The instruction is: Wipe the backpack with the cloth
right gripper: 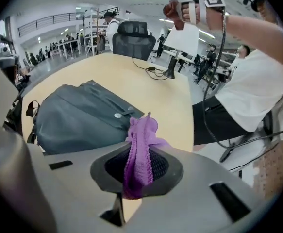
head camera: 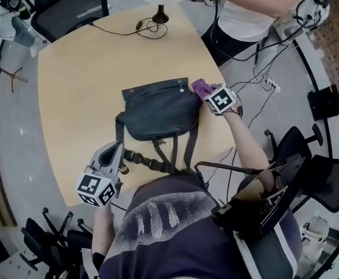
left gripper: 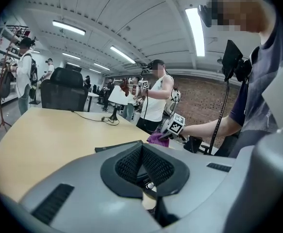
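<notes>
A dark grey backpack (head camera: 157, 110) lies flat on the wooden table, its straps trailing toward the near edge. My right gripper (head camera: 207, 93) is at the bag's right top corner, shut on a purple cloth (head camera: 201, 88). In the right gripper view the purple cloth (right gripper: 139, 149) is pinched between the jaws, with the backpack (right gripper: 78, 118) just ahead and to the left. My left gripper (head camera: 120, 156) hovers near the table's front edge, by the strap buckles, shut with nothing in it. The left gripper view shows the backpack (left gripper: 117, 146) edge-on and the purple cloth (left gripper: 157, 138) beyond.
The tan table (head camera: 76, 80) carries a black cable and a lamp base (head camera: 159, 16) at its far side. A second person (head camera: 247, 7) stands beyond the table's far right. Office chairs (head camera: 70, 4) stand at the far left and right.
</notes>
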Tool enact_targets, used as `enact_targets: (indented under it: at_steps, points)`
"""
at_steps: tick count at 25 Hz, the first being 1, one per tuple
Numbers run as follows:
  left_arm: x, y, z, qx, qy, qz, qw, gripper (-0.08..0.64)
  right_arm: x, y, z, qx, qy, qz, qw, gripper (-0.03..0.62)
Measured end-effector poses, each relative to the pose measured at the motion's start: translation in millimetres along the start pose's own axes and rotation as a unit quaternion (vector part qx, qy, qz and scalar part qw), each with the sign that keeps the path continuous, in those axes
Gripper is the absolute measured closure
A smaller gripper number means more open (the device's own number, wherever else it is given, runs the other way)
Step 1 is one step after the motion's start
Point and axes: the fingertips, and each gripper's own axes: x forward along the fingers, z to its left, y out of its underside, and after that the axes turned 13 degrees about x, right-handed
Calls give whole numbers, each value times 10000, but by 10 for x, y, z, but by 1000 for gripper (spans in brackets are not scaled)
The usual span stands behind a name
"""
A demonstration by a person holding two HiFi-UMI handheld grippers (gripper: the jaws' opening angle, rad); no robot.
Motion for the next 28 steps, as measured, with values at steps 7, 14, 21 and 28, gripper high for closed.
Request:
enact_targets:
  at_steps: [7, 14, 21, 28]
  points:
    - [-132, 30, 30, -35, -140, -35, 9999, 554, 134, 122, 714, 192, -621, -145, 9978, 560]
    - [-234, 162, 41, -150, -135, -53, 9998, 554, 62, 61, 1164, -297, -656, -88, 9974, 560]
    - [-323, 175, 7, -125, -52, -167, 9998, 554, -73, -15, 1956, -958, -1108, -154, 9891, 560]
    - [-495, 211, 78, -116, -79, -236, 9996, 554, -89, -46, 2628, -1468, -1475, -57, 9781, 560]
